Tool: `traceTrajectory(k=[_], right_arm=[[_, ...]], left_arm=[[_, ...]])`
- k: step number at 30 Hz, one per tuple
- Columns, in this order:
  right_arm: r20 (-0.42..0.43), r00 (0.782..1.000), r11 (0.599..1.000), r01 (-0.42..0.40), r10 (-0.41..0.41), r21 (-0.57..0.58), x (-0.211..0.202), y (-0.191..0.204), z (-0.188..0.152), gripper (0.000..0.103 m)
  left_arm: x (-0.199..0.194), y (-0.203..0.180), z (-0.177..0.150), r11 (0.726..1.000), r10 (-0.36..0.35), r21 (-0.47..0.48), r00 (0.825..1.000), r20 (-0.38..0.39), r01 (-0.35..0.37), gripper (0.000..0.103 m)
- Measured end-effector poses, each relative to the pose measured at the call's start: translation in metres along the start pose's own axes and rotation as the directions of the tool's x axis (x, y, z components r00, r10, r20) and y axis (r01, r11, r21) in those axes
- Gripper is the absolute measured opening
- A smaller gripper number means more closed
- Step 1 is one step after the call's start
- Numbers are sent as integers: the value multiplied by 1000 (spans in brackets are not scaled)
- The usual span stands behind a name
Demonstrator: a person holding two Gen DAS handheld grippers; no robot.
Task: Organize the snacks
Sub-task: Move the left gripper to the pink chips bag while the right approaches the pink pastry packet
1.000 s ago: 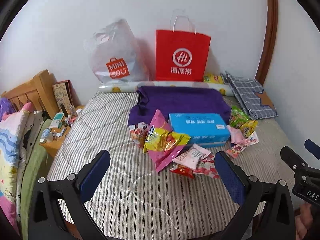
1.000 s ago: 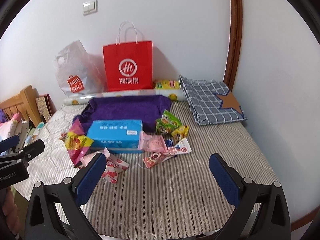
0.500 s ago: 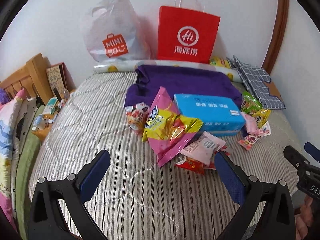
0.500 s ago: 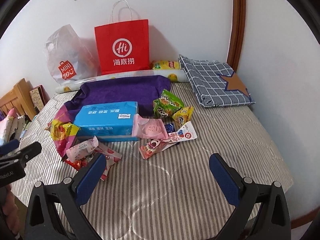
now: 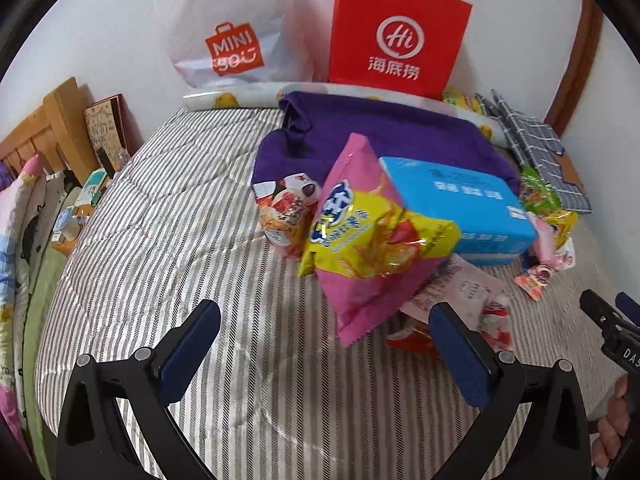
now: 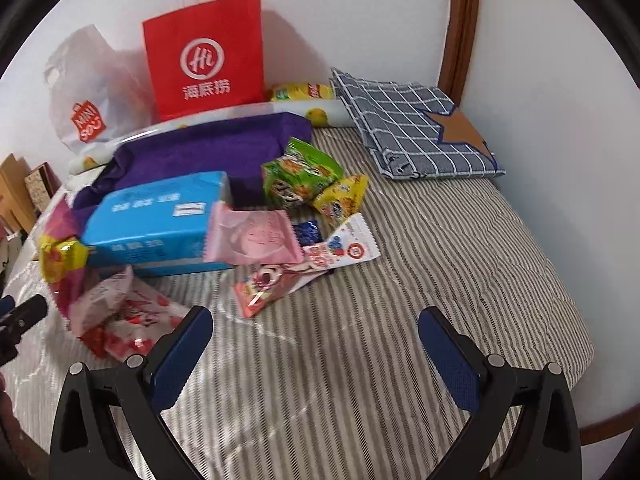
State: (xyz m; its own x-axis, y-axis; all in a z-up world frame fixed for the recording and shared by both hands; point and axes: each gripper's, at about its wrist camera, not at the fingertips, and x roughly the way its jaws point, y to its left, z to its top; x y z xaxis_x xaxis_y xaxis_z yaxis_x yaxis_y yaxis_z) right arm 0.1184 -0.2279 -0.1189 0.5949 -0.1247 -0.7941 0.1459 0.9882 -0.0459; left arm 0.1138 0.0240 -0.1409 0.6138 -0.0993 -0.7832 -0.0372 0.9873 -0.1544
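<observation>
- While both tools hover over the striped bed (image 6: pixel 460 248), left gripper (image 5: pixel 324 344) gapes wide, empty; pink chip bag (image 5: pixel 372 240) just ahead.
- Right gripper (image 6: pixel 316 344) likewise spread, empty; snack packets (image 6: pixel 280 276) ahead-left, beside blue box (image 6: pixel 156 220).

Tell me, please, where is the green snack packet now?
In the right wrist view the green snack packet lies on the striped bed, right of the blue box, just in front of the purple cloth, touching a small yellow packet.
</observation>
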Motion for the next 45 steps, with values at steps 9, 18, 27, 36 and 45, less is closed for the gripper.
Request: traceTrajectory(k=[9,18,27,36,45], right_arm=[[-7,996,990,-93,94,110,17,-24,5,103],[43,998,996,-56,53,71,21,-21,17,97],[59,993,994,-100,98,42,29,-11,20,82],[50,981,982,-188,187,21,39,14,35,82],[12,979,979,-202,202,-20,52,31,37,82]], left_arm=[[21,1,12,997,75,3,997,-28,-75,102],[28,3,15,999,29,40,999,-28,-28,102],[30,-1,13,998,12,62,999,-52,-9,98],[15,8,17,996,-85,20,996,-38,86,98],[17,18,17,994,-106,4,993,-56,107,98]])
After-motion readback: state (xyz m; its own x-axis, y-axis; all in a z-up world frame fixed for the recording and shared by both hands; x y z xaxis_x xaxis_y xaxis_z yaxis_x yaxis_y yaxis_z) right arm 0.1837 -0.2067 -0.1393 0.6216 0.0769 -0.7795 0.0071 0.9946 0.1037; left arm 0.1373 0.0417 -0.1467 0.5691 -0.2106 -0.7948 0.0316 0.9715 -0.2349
